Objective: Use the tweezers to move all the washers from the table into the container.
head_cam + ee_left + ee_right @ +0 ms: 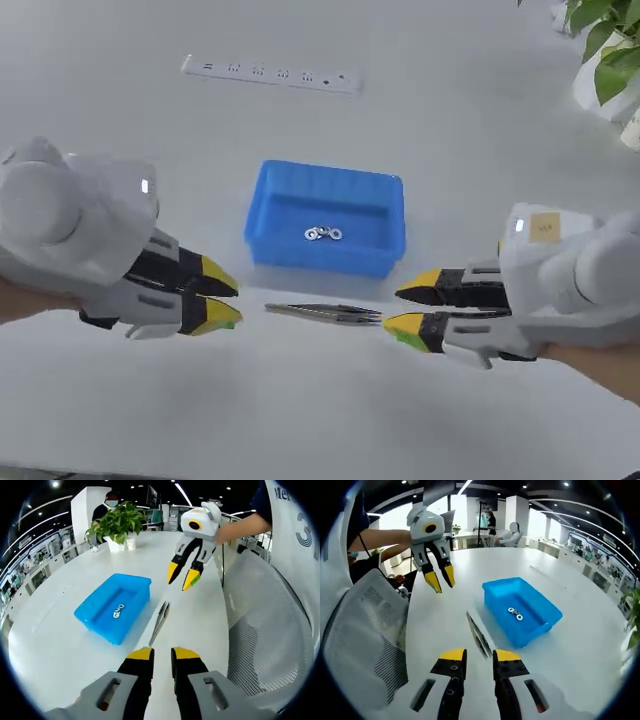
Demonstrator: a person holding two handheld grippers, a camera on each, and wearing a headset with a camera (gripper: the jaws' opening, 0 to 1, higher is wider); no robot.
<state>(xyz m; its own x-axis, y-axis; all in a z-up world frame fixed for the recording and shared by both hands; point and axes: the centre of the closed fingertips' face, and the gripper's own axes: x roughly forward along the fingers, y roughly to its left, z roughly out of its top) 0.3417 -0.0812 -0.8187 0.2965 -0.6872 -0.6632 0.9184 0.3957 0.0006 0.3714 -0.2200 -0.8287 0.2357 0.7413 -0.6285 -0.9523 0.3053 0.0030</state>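
In the head view, the blue container (325,262) is seen mid-table (300,400), with the washers (323,234) gathered on its floor, touching one another. The tweezers (322,313) are found lying flat just in front of it, between the left gripper (225,300) and the right gripper (405,308); both are held level and apart from the tool, tips facing inward. In the left gripper view, its own jaws are shown parted by a narrow gap, nothing between them, lined up along the tweezers (160,620), while the right gripper (182,577) is held above the table, jaws spread and empty. In the right gripper view, a similar narrow, empty gap is seen, the tweezers (479,635) lying just ahead beside the container (532,630). With the washers (516,613) collected inside, the job is judged done or nearly so, which would explain the tool being left free.
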